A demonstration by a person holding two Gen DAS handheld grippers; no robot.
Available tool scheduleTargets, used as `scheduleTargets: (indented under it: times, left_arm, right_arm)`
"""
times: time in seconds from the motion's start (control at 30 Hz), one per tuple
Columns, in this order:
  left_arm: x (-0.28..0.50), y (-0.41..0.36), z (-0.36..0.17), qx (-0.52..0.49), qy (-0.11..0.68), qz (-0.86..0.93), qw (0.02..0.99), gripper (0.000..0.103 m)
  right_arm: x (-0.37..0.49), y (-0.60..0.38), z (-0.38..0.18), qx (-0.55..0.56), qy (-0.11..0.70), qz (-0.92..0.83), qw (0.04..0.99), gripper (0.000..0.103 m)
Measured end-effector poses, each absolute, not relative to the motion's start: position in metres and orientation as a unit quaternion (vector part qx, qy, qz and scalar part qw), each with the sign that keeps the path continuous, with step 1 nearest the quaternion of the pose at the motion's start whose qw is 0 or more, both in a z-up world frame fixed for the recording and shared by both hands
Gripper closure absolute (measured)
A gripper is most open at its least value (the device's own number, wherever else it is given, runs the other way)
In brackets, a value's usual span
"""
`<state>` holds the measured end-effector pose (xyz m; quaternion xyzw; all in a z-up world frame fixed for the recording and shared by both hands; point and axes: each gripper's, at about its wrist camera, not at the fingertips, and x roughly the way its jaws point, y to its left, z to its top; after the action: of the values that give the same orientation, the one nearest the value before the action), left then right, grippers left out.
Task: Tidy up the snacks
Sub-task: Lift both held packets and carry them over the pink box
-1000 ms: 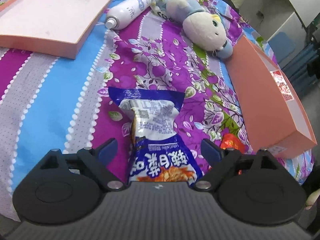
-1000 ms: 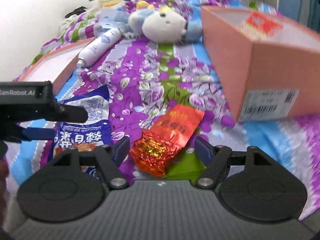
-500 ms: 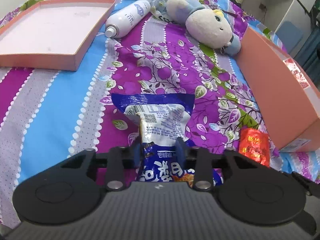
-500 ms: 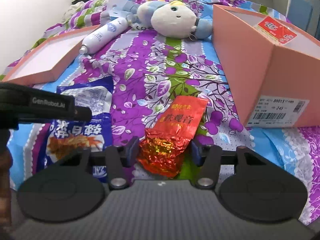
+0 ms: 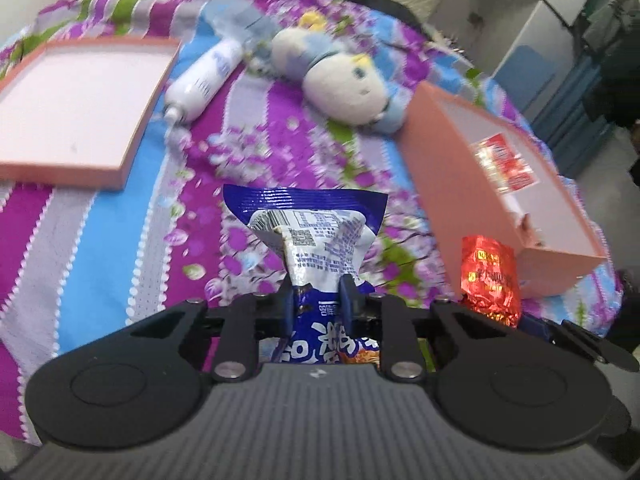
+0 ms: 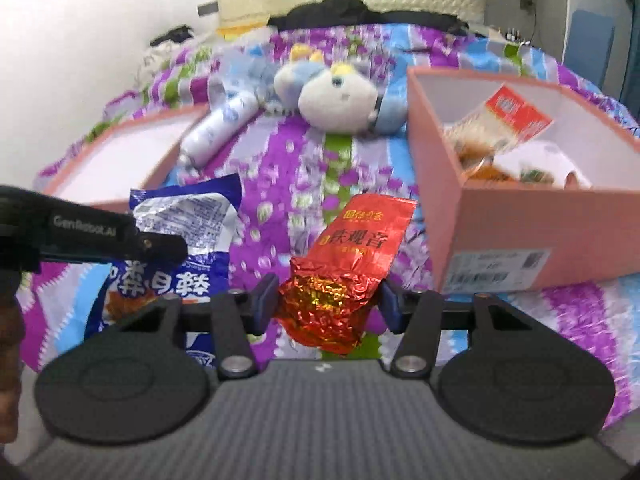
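A blue and white snack bag (image 5: 308, 220) hangs crumpled between the pads of my left gripper (image 5: 314, 296). Its jaws are closing and they pinch the bag's middle. The bag is clear of the bedspread. In the right wrist view the same bag (image 6: 192, 216) shows at the left. My right gripper (image 6: 328, 300) is shut on the crinkled lower end of a red foil tea packet (image 6: 360, 236), also raised. That red packet (image 5: 488, 276) shows at the right of the left wrist view. An open pink box (image 6: 520, 224) with several snacks inside stands just right of the packet.
A shallow pink lid (image 5: 80, 100) lies at the far left on the striped floral bedspread (image 5: 100, 240). A white spray bottle (image 5: 208, 76) and a plush toy (image 5: 344, 88) lie behind. Cabinets and a blue chair stand beyond the bed's right edge.
The left jaws went from wide open to pinching the blue bag. The right jaws closed on the red packet. Both grippers then rose, lifting their packets off the bed.
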<state>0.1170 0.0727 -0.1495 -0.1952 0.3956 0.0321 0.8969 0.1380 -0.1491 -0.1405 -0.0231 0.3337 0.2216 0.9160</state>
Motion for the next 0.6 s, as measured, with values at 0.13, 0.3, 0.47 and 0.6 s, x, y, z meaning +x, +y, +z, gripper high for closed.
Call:
scheduleTargets:
  times: [0.13,0.3,0.47,0.6]
  left_arm:
    - [0.107,0.060,-0.114,-0.190,0.381,0.019,0.905,0.078]
    - [0.100,0.040,-0.077,-0.185,0.365,-0.004,0.912,0.078]
    - [0.097,0.016,-0.049,-0.178,0.346,-0.028,0.921,0.078]
    - [0.100,-0.005,-0.038,-0.169,0.339,-0.058,0.924,0.078]
  right_arm:
    - [0.129,-0.165,-0.109,-0.015,0.308,0.221,0.925,0.048]
    - [0.123,-0.187,-0.078,0.001,0.281,0.211,0.936,0.048]
    - [0.116,-0.211,-0.057,0.011,0.262,0.194,0.945,0.048]
    - [0.111,-0.230,-0.050,0.017,0.256,0.177,0.950,0.048]
